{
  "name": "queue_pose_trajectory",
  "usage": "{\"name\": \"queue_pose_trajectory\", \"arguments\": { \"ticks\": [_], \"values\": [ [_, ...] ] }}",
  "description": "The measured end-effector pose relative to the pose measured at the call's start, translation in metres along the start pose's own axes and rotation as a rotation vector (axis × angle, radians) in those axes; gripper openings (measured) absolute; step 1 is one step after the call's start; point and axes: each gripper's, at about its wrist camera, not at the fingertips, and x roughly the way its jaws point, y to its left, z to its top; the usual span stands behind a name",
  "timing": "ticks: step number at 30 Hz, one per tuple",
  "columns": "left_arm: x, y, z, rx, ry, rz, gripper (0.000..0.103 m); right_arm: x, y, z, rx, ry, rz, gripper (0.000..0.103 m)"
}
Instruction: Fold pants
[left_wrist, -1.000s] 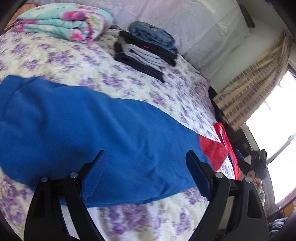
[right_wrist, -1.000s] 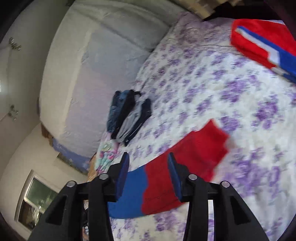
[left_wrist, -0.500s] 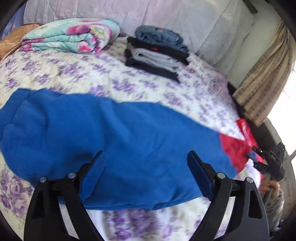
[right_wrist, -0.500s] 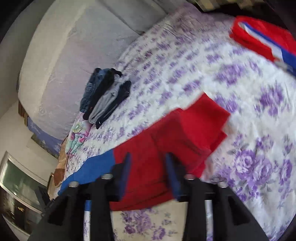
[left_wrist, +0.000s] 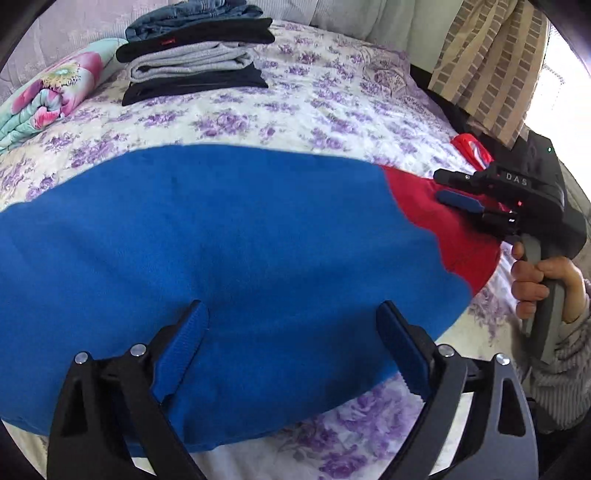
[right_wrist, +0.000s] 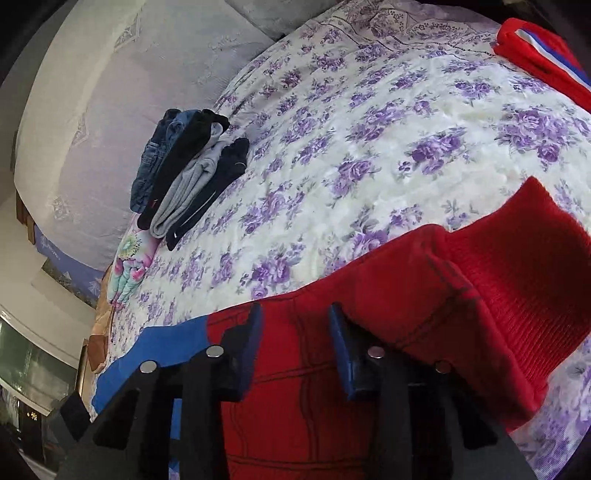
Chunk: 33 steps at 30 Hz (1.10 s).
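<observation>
Blue and red pants (left_wrist: 229, 236) spread flat across my near side of the flowered bed (left_wrist: 332, 96), my left tongs (left_wrist: 291, 354) wide above the blue part, my right tongs (right_wrist: 295, 332) half open, just been closing, over the red cuff end, folded clothes stack (left_wrist: 195, 55) far behind

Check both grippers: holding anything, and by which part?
Nothing is gripped. The left gripper hangs open over the pants' blue part. The right gripper's jaws have been closing over the red leg end, not yet pinching.

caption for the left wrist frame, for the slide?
Open left gripper over the blue part of the pants; right gripper at the red cuff end, folded stack behind.
</observation>
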Motion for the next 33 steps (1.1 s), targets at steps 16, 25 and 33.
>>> {"name": "queue_pose_trajectory", "arguments": {
  "ticks": [16,25,33],
  "values": [
    [-0.034,0.070,-0.027,-0.156,-0.058,-0.018,0.091,0.169,0.202,0.027,-0.300,0.581,0.313,0.069],
    [-0.029,0.060,-0.036,-0.078,-0.080,0.016,0.098,0.228,0.235,-0.015,-0.386,0.825,0.291,0.059],
    [-0.032,0.064,-0.038,-0.094,-0.092,-0.027,0.098,0.257,0.238,-0.026,-0.335,0.923,0.349,0.059]
  ]
}}
